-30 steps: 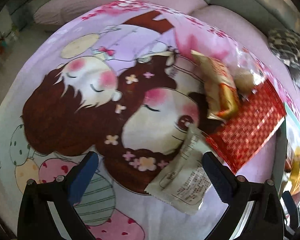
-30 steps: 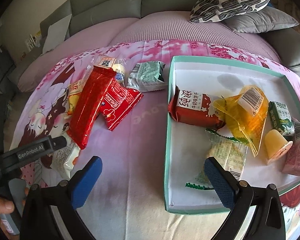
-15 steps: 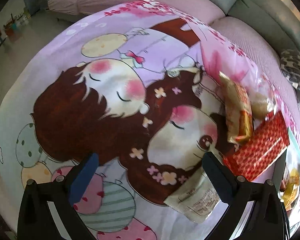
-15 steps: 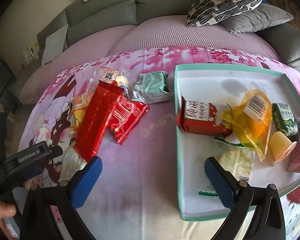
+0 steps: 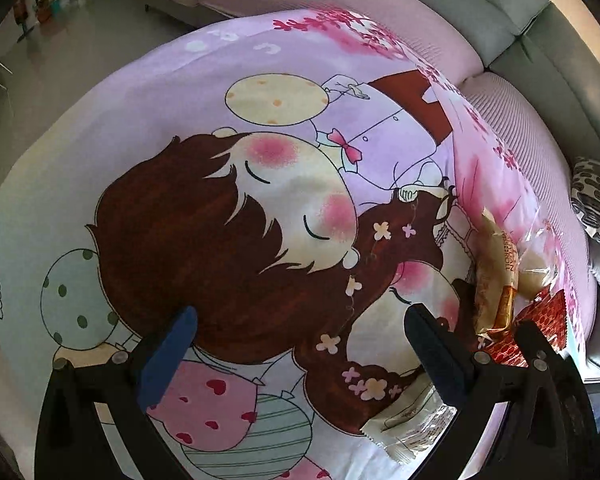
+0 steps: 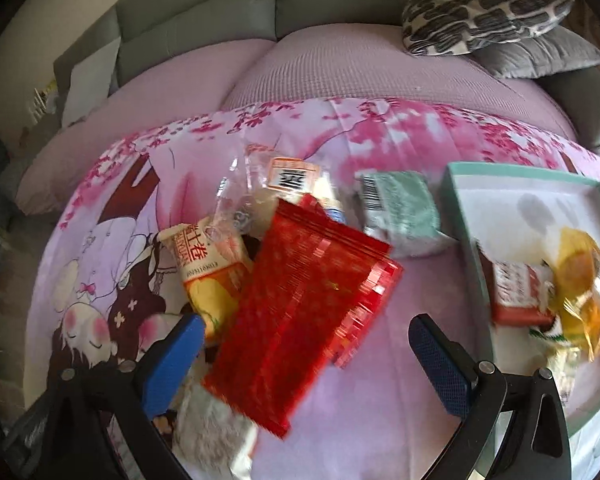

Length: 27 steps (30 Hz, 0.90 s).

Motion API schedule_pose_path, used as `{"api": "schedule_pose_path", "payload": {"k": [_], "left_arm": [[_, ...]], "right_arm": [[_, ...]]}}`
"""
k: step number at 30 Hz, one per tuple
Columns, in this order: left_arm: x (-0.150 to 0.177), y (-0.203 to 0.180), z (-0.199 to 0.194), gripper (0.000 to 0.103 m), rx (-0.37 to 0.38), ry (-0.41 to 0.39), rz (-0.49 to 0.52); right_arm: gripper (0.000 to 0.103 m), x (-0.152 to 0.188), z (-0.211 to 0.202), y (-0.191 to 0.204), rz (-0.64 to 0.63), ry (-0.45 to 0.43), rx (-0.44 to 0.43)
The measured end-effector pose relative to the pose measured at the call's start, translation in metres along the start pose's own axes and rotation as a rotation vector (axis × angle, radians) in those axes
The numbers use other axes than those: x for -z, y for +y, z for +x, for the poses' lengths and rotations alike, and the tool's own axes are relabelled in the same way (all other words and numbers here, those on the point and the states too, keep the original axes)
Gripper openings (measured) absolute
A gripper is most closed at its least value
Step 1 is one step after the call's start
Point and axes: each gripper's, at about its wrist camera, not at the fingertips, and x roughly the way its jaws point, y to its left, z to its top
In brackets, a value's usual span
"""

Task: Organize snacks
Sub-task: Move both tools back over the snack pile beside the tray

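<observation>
Cartoon bedsheet [image 6: 340, 432]: red packet [image 6: 300, 312] lies diagonal, seemingly between spread right tongs [image 6: 304, 364].

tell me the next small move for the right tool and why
Probably ease the right tool down onto the red packet and close. The packet already lies between its open fingers, on top of the loose pile on the printed blanket, while the teal box to the right already holds other snacks. The left tool is open over bare blanket, so it looks less ready.
</observation>
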Motion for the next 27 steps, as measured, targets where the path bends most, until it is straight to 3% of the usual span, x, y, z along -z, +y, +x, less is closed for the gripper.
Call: {"api": "schedule_pose_path", "payload": {"k": [7,15,21,27], "left_arm": [[-0.002,-0.001,0.001,0.103,0.011,0.007,0.002],[0.023,-0.044,0.006,0.103,0.061,0.047,0.089],[0.03,-0.068,0.011,0.103,0.09,0.067,0.165],[0.03,-0.072,0.017,0.103,0.137,0.095,0.147]], "right_arm": [[0.103,0.007,0.012,-0.012,-0.011,0.045,0.079],[0.101,0.029,0.0,-0.038,-0.081,0.038,0.114],[0.099,0.04,-0.006,-0.034,-0.115,0.036,0.062],[0.098,0.043,0.004,-0.038,-0.085,0.065,0.031]]}}
